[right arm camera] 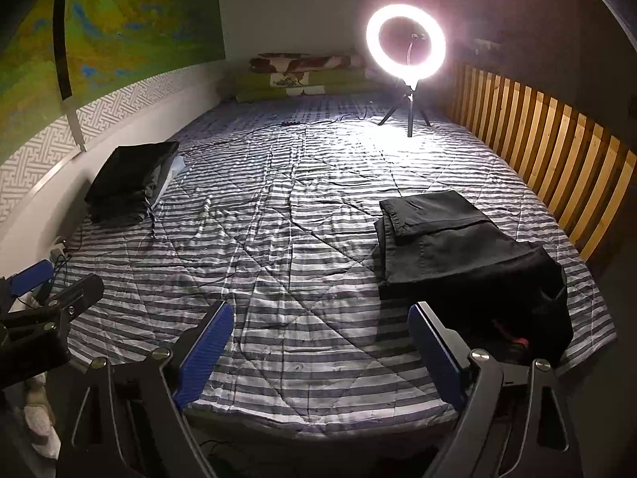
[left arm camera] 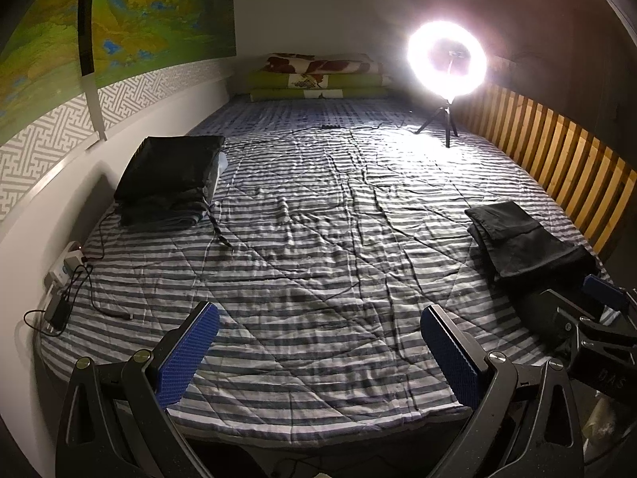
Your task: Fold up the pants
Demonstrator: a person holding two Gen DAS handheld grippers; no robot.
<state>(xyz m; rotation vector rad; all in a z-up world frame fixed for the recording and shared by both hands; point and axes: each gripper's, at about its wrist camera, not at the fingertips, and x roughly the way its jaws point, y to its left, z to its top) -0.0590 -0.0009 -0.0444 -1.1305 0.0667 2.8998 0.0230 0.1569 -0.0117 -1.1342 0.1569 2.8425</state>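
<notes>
So we're hovering both claws, left claw and right claw, spread wide and holding nothing, over the striped bed; black pants are lying rumpled near the slatted rail, probably waiting their turn; folded stack is sitting by the wall.

1. The near end of the black pants is hidden behind the right tongs' arm.
2. The ring light's centre is washed out by glare in the left wrist view.
3. The small devices by the wall are too dim to identify.
</notes>
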